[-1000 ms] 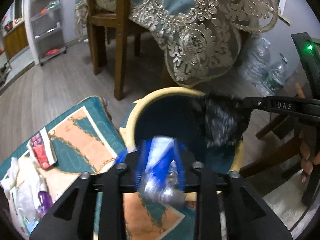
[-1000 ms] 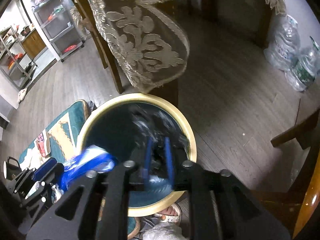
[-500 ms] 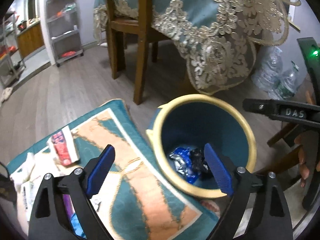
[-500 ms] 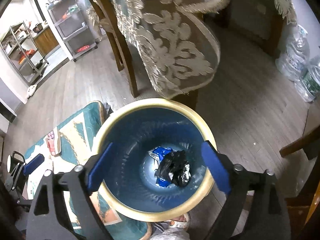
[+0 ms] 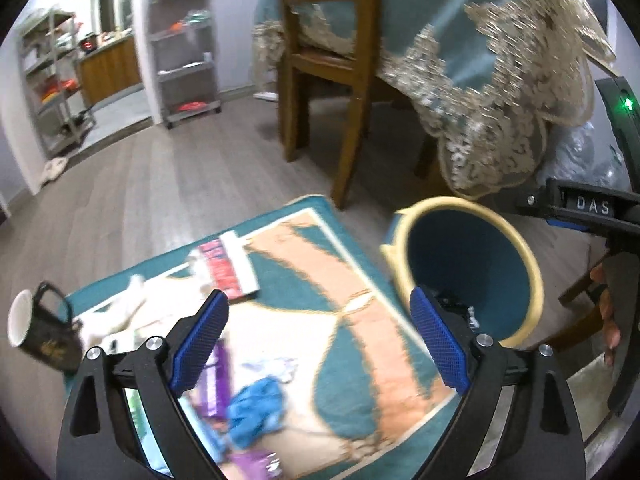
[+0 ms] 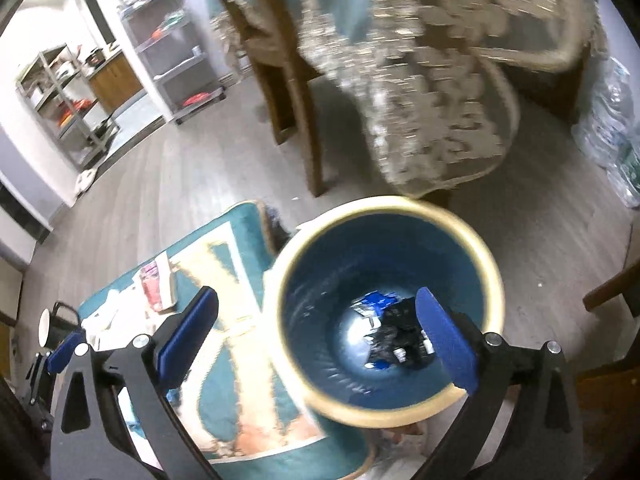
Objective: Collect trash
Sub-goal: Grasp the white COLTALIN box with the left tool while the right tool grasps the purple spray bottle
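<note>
A blue bin with a cream rim point(image 5: 532, 276) point(image 6: 486, 264) stands on the floor by a teal and orange rug point(image 5: 352, 280) point(image 6: 228, 264). A blue wrapper point(image 6: 374, 301) and a black wrapper point(image 6: 402, 336) lie at its bottom. My left gripper point(image 5: 320, 340) is open and empty above the rug, left of the bin. My right gripper point(image 6: 316, 332) is open and empty above the bin's mouth. On the rug lie a red and white packet point(image 5: 226, 270) point(image 6: 154, 286), a blue crumpled scrap point(image 5: 256, 408), purple wrappers point(image 5: 218, 380) and pale plastic point(image 5: 124, 312).
A black mug point(image 5: 44, 332) point(image 6: 54, 324) stands at the rug's left end. A wooden chair point(image 5: 320, 60) and a table with a lace-edged teal cloth point(image 5: 500, 80) stand behind the bin. Plastic bottles point(image 6: 612, 132) lie at right. Metal shelves point(image 5: 180, 40) line the far wall.
Both grippers opened and dropped their wrappers into the bin. The left gripper has since swung left over the rug. The right gripper stays above the bin.
</note>
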